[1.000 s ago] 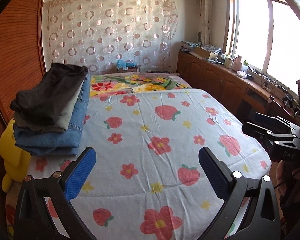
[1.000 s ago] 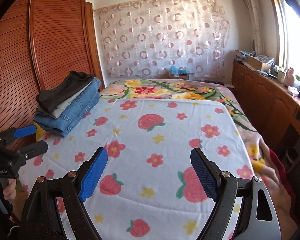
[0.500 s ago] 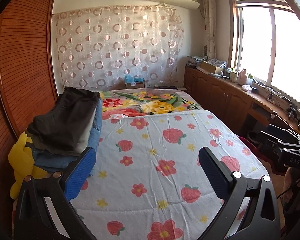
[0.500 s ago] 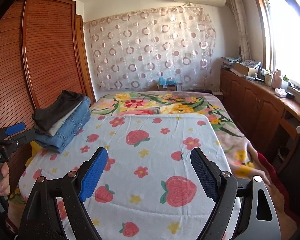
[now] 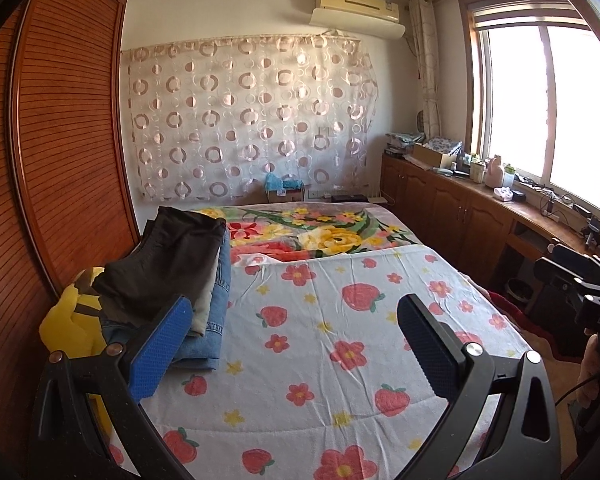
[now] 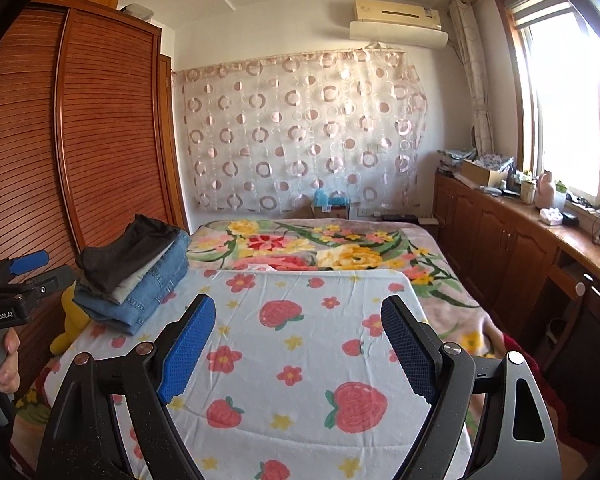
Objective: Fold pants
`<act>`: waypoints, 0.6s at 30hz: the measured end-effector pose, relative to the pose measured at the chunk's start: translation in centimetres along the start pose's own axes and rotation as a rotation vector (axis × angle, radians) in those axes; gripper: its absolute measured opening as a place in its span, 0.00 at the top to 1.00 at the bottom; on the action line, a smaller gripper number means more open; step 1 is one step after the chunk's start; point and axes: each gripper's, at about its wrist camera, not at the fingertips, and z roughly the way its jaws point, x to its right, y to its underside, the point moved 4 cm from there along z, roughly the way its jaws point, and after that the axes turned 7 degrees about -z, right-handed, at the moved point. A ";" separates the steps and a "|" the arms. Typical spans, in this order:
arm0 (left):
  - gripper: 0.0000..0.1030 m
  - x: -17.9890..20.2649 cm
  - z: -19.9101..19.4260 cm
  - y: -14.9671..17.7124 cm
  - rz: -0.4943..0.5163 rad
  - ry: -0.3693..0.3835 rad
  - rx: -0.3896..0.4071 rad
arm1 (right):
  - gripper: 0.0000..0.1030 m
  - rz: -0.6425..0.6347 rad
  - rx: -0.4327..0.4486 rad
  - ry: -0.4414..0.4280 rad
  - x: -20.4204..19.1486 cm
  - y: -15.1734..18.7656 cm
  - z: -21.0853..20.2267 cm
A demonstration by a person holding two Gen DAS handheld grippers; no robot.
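A stack of folded pants (image 5: 172, 276), dark ones on top, a beige pair under them and blue jeans at the bottom, lies on the left side of the bed; it also shows in the right wrist view (image 6: 134, 274). My left gripper (image 5: 296, 340) is open and empty, raised above the strawberry-print sheet (image 5: 340, 344), with its left finger in front of the stack. My right gripper (image 6: 300, 344) is open and empty above the same sheet (image 6: 300, 360). The left gripper also shows at the left edge of the right wrist view (image 6: 20, 280).
A yellow plush toy (image 5: 70, 324) sits beside the stack against the wooden wardrobe (image 5: 60, 160). A floral blanket (image 5: 308, 236) covers the far half of the bed. A wooden cabinet with clutter (image 5: 480, 196) runs under the window on the right.
Both grippers have tilted up and pulled back, so more of the wall, curtain and air conditioner shows. Both stay open and empty. The stack has not moved.
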 end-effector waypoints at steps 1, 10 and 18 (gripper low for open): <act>0.00 0.1 -0.2 0.0 0.003 0.001 0.003 | 0.16 0.000 0.000 -0.003 -0.1 0.1 0.1; 0.00 0.5 -0.7 0.0 0.014 0.000 0.016 | 0.16 -0.005 0.002 -0.009 0.1 0.7 0.5; 0.00 0.5 -0.7 0.0 0.014 0.001 0.016 | 0.16 -0.001 0.005 -0.002 0.3 0.6 0.4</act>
